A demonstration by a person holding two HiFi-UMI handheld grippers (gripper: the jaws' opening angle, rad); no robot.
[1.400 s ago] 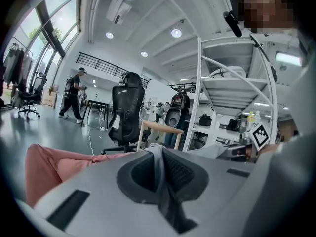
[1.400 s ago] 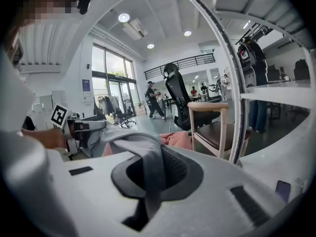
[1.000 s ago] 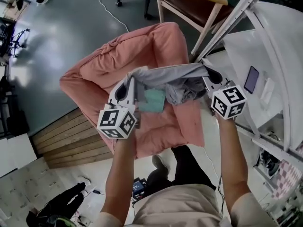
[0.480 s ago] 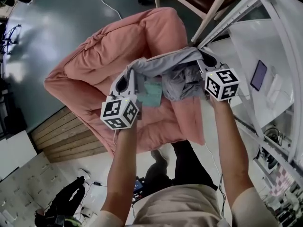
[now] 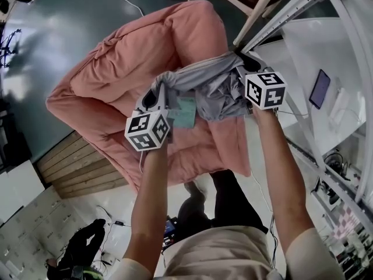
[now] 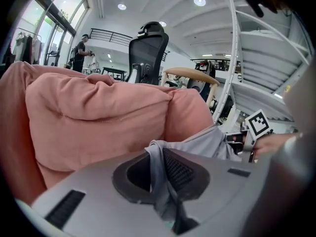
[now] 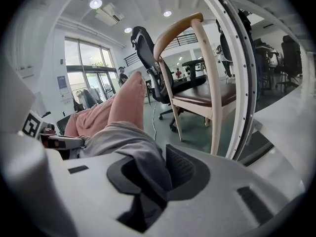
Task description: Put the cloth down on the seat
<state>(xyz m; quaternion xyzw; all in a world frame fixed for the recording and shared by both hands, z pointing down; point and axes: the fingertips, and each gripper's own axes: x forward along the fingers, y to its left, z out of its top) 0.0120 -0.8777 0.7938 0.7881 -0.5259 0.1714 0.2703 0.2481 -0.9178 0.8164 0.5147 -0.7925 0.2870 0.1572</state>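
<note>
While our left gripper (image 5: 162, 95) clamped one end of the cloth (image 5: 217, 92) and our right gripper (image 5: 243, 70) was opening around the other, the cloth hung just over the seat (image 5: 111, 69), not yet laid down. We judged the seat's middle free, with a chair leg (image 5: 255, 13) near its right edge.

A beige short-sleeved shirt (image 5: 233, 252) and dark trousers (image 5: 230, 200) are worn. The left gripper (image 5: 161, 93) and right gripper (image 5: 245, 67) are shelled in grey, each capped by a black-and-white marker cube (image 5: 147, 130).
</note>
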